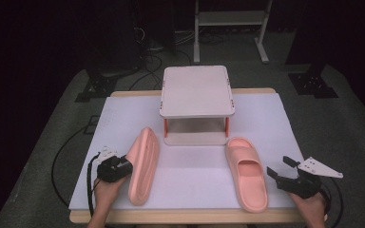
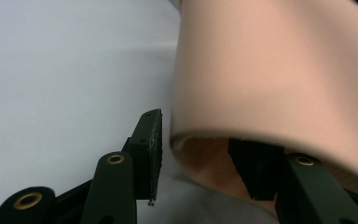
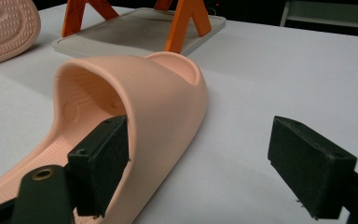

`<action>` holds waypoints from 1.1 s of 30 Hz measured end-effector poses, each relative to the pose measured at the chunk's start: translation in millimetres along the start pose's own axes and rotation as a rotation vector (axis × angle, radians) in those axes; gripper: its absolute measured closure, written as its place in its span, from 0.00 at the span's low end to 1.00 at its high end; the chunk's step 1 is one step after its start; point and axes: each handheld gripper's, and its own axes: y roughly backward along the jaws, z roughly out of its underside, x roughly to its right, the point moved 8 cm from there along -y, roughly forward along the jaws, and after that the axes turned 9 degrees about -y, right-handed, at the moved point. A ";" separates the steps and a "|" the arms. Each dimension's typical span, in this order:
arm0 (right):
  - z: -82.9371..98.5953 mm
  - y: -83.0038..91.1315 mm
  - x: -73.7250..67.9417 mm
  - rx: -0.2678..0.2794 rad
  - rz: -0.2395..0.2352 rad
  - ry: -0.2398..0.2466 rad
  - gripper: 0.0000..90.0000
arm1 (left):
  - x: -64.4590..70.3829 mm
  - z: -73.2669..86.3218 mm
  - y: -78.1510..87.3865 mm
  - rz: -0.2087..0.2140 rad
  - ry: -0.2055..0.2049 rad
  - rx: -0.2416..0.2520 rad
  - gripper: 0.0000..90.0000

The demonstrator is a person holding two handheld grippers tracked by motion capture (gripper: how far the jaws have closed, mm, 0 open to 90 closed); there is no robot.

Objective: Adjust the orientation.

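Observation:
Two pink foam slide sandals lie on the white-covered table (image 1: 195, 166). The left sandal (image 1: 142, 166) leans on its side, sole turned up and to the right. My left gripper (image 1: 126, 165) is at its strap. In the left gripper view the jaws (image 2: 198, 135) straddle the strap (image 2: 279, 79): one pad is inside it, the other just outside with a thin gap. The right sandal (image 1: 247, 173) lies flat, strap up. My right gripper (image 1: 278, 165) stands open just right of it. In the right gripper view (image 3: 200, 135) its left pad is close beside the strap (image 3: 158, 93).
A small two-level rack (image 1: 197, 90) with orange legs stands at the back middle of the table. Its lower tray (image 3: 140, 32) lies just beyond the right sandal's toe. The table's front edge runs close under both hands. Dark floor with cables surrounds the table.

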 end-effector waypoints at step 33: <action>3.7 -4.6 -0.6 -0.022 -0.012 0.002 0.22 | 19.4 -19.5 9.1 0.044 0.000 0.103 0.58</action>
